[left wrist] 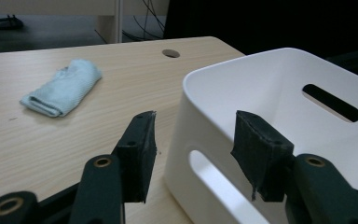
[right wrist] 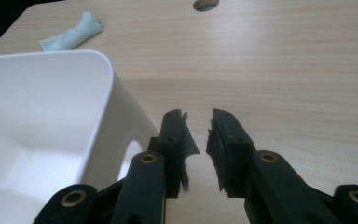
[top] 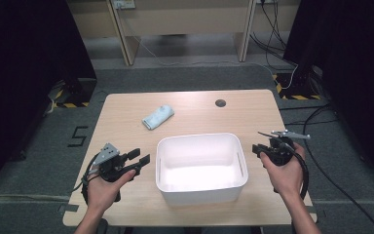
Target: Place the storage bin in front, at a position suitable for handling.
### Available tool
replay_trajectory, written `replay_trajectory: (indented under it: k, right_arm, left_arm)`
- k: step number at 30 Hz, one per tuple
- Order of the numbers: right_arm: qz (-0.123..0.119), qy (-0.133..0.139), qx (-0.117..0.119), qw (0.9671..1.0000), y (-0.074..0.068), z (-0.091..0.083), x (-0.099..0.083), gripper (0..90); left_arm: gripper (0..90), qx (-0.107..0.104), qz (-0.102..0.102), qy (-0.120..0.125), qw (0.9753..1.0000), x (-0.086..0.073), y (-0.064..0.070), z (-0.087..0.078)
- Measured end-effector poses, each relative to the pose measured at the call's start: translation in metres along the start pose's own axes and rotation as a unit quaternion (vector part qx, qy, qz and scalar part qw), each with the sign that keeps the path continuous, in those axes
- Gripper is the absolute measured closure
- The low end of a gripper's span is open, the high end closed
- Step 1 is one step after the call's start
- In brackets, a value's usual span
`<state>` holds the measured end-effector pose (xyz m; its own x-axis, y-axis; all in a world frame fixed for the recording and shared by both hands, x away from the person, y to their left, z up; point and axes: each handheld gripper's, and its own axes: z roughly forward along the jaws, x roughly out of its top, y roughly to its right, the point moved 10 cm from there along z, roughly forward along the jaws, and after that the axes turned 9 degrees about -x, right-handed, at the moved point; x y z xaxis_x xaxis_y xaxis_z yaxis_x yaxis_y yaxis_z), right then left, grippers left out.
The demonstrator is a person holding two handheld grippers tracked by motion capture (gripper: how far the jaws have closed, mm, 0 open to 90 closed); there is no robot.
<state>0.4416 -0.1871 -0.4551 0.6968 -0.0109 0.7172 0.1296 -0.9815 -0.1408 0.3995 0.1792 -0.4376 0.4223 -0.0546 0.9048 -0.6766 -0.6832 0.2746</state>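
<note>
Two grippers sit low over the desk, one on either side of a white bin. The left gripper is held in the person's left hand just beside the bin's left wall; in the left gripper view its fingers are spread wide, one pad over the bare wood and the other lined up with the bin's near corner, with nothing between them. The slot handle in that wall lies just below the spread.

The right gripper, held in the right hand, hangs just off the bin's right wall. In the right gripper view its fingers stand only a little apart, a narrow gap showing between the pads (their padding looks frayed at the edges), and they pinch nothing. The bin's rounded corner and its handle slot lie just to one side of them.

The bin itself stands upright near the front middle of the desk, its inside bare and brightly lit. Well beyond it, toward the far left of the desk, lies a folded pale blue cloth, apart from both grippers and from the bin. A small round hole is cut into the desk near its far edge.
</note>
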Motion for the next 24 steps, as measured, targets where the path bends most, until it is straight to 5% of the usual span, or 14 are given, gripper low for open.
replay_trajectory:
  k: [1,10,24]
  right_arm:
    - [0.002,0.003,0.000,1.0000,-0.004,-0.002,0.005,74.3]
    - [0.007,0.018,0.013,0.9997,-0.017,-0.008,0.016,69.6]
    - [-0.011,0.015,0.029,0.9994,-0.036,-0.014,0.016,67.8]
  left_arm:
    - [48.0,-0.015,-0.003,-0.003,0.9999,0.002,0.007,0.003]
    - [47.3,-0.017,0.006,-0.019,0.9997,0.007,0.019,0.012]
    - [48.6,0.005,0.008,-0.072,0.9974,-0.007,0.020,0.031]
